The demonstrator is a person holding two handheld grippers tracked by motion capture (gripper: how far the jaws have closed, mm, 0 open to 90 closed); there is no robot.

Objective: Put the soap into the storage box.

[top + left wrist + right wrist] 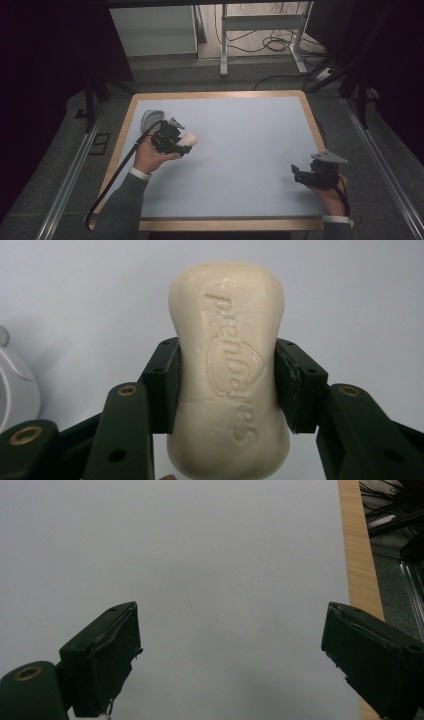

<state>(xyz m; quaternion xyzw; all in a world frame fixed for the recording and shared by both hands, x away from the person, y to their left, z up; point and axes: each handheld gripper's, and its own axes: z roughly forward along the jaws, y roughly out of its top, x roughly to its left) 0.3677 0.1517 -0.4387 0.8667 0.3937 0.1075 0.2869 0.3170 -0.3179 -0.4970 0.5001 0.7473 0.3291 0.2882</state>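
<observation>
A cream bar of soap [227, 370] with raised lettering stands lengthwise between the black jaws of my left gripper [226, 385], whose pads press on its two long sides. From above, the left gripper [184, 142] holds the soap [190, 138] just above the left part of the pale blue table mat [240, 135]. My right gripper [296, 172] rests low near the table's right front; its jaws [230, 650] stand wide apart over bare mat with nothing between them.
A pale rounded dish [150, 119] sits at the mat's far left corner, just behind the left hand; its edge also shows as a white dish [15, 385]. A wooden rim [357, 555] borders the mat. Cables and metal frame legs [223, 45] lie beyond the table.
</observation>
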